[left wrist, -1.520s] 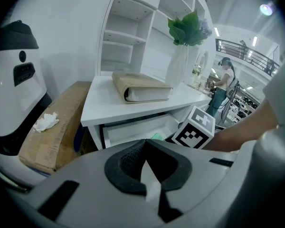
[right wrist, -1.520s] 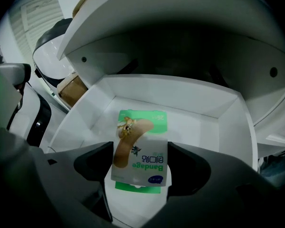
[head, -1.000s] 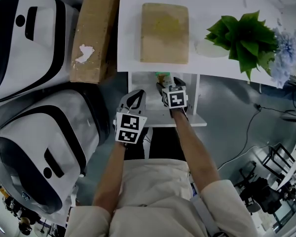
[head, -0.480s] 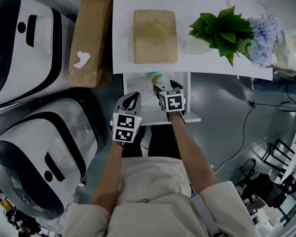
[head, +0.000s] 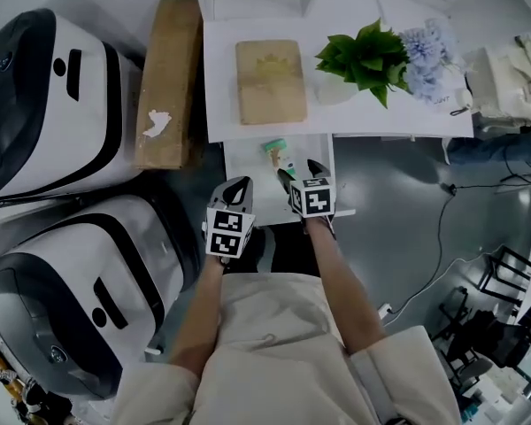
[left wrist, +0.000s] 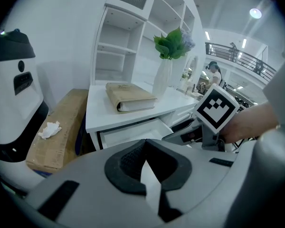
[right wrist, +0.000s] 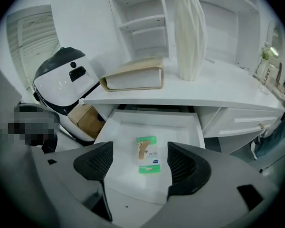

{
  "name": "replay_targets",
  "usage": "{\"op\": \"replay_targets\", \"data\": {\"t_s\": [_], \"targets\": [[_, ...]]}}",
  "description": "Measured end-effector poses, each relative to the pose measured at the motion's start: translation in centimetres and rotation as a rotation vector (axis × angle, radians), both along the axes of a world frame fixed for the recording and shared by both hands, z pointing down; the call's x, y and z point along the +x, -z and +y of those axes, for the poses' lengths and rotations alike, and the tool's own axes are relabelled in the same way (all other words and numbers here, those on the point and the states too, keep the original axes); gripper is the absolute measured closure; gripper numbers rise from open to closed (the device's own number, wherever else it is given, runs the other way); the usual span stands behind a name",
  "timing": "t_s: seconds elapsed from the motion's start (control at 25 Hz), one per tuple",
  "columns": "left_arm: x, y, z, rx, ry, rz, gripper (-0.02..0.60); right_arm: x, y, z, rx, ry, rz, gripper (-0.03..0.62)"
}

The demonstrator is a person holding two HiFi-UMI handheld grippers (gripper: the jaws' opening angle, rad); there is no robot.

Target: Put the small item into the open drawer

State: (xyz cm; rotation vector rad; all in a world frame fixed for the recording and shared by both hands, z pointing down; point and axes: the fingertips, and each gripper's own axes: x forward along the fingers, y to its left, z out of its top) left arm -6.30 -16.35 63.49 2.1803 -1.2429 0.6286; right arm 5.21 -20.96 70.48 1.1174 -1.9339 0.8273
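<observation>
The small item, a green and white packet [right wrist: 147, 161], lies flat on the floor of the open white drawer [right wrist: 128, 127] under the desk. In the head view the packet [head: 277, 154] sits near the drawer's [head: 246, 162] middle. My right gripper [right wrist: 140, 162] hovers over the drawer's front part, open, its jaws either side of the packet but above it, holding nothing. In the head view the right gripper [head: 299, 173] is just short of the packet. My left gripper [head: 234, 191] stays at the drawer's front left corner, with its jaws [left wrist: 145, 161] shut and empty.
A tan book [head: 270, 81] and a vase of green leaves and blue flowers [head: 365, 56] stand on the white desk [head: 398, 118]. A cardboard box [head: 170, 82] and two large white and black machines [head: 49, 104] fill the floor at left. Shelves [left wrist: 118, 46] rise behind the desk.
The right gripper has drawn back a little toward me, leaving the packet lying in the drawer. The head view has pulled away, so more of the desk shows. The left gripper has hardly moved.
</observation>
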Motion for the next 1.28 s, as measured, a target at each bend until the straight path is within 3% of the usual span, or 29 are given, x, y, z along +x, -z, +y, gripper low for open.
{"op": "replay_targets", "data": {"t_s": [0.36, 0.88, 1.28], "targets": [[0.4, 1.1, 1.3, 0.022, -0.057, -0.009, 0.566, 0.0, 3.9, 3.7, 0.050, -0.045, -0.045, 0.220], [1.2, 1.0, 3.7, 0.015, -0.143, -0.017, 0.566, 2.0, 4.9, 9.9, 0.042, -0.097, -0.054, 0.220], [1.2, 1.1, 4.7, 0.007, -0.129, -0.012, 0.566, 2.4, 5.9, 9.2, 0.115, -0.100, -0.085, 0.220]]}}
